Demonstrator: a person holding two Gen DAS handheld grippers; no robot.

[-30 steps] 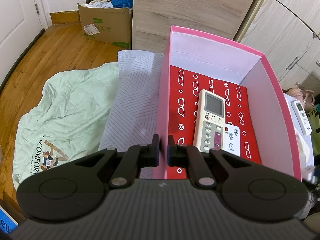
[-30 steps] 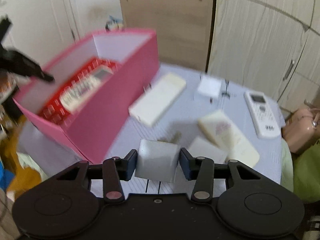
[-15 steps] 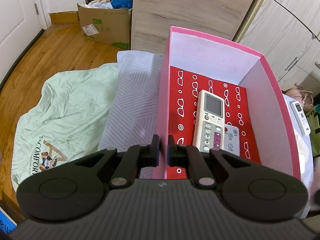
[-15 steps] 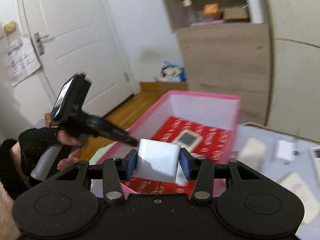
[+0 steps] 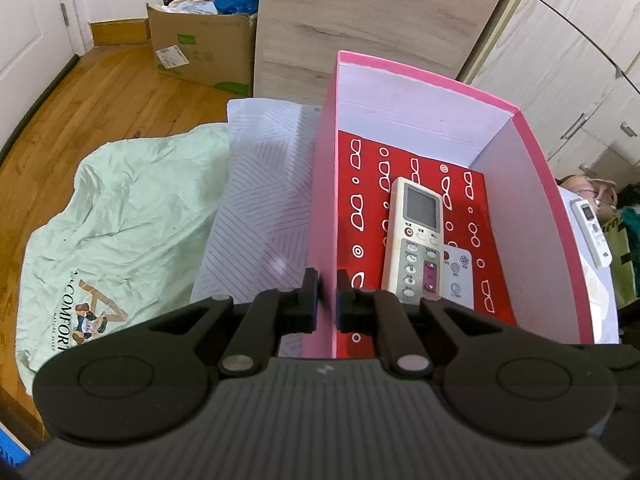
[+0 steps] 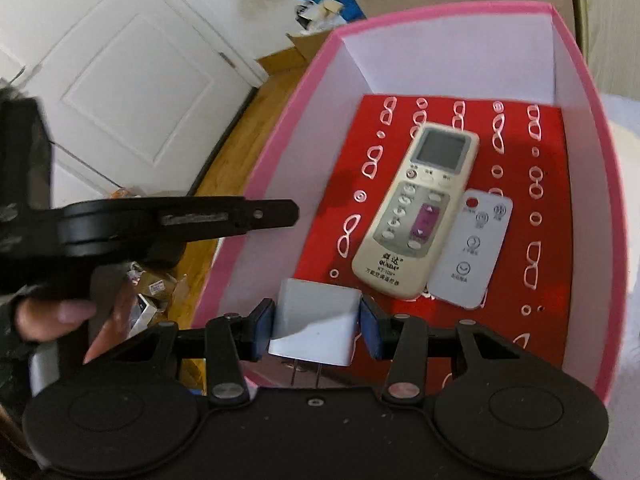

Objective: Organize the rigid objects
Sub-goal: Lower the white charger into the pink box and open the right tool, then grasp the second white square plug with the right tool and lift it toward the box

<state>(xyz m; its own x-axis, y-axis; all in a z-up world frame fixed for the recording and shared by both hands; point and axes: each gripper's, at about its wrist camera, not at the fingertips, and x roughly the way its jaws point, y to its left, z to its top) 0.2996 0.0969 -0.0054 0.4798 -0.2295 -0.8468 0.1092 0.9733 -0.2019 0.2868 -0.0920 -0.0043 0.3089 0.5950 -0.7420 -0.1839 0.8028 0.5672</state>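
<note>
The white plug adapter (image 6: 314, 326) is being carried by the right gripper (image 6: 316, 330), its jaws closed on the adapter's two side faces, prongs pointing back toward the camera. One second ago this gripper was holding the adapter over the table beside the loose items; now it is hanging above the near left corner of the pink box (image 6: 600, 184), inside the rim line. In judgement, transport is finishing and release into the box is the step coming up.

The left gripper (image 5: 325, 304) is pinching the box's left wall, jaws narrow, one pad on each face of the wall. Its position is matching both earlier frames, so it is acting as a brace for the box.

Count inside the box:
- One beige air-conditioner remote (image 6: 420, 208), lying face up near the centre of the red patterned floor.
- One small white remote card (image 6: 472, 248), lying just right of the beige remote and touching it.

Count outside the box:
- One white remote (image 5: 592, 232), lying on the table to the right, partly cut off by the box wall.
- One green pillowcase (image 5: 100, 232) and one striped white cloth (image 5: 260, 208), lying to the left.
- One cardboard carton (image 5: 200, 52), standing on the far floor.
</note>
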